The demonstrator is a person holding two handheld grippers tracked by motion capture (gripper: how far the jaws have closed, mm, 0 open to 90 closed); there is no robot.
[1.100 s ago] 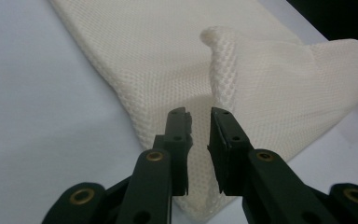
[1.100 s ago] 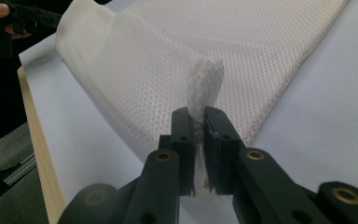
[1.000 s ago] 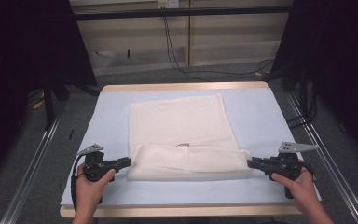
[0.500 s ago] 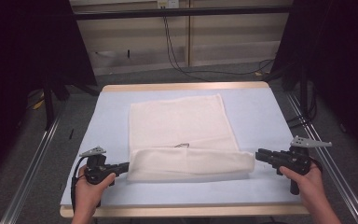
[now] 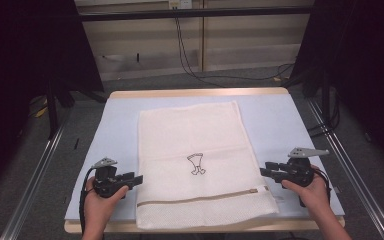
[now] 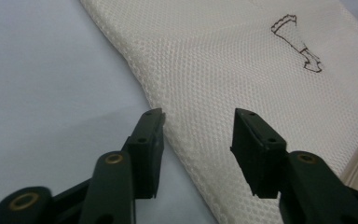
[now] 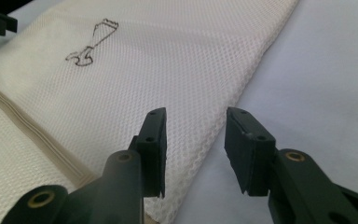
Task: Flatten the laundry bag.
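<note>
A pale blue worktop (image 5: 105,125) with a wooden rim stands on grey floor before dark curtains, and a cream mesh bag (image 5: 195,150) lies flat along its middle, reaching the near edge. The left gripper (image 5: 136,178), jaws apart and empty, sits at the bag's left edge; the right gripper (image 5: 265,171), likewise apart, sits at its right edge. The gripper views reveal the honeycomb weave and the small dark emblem (image 6: 296,42).
</note>
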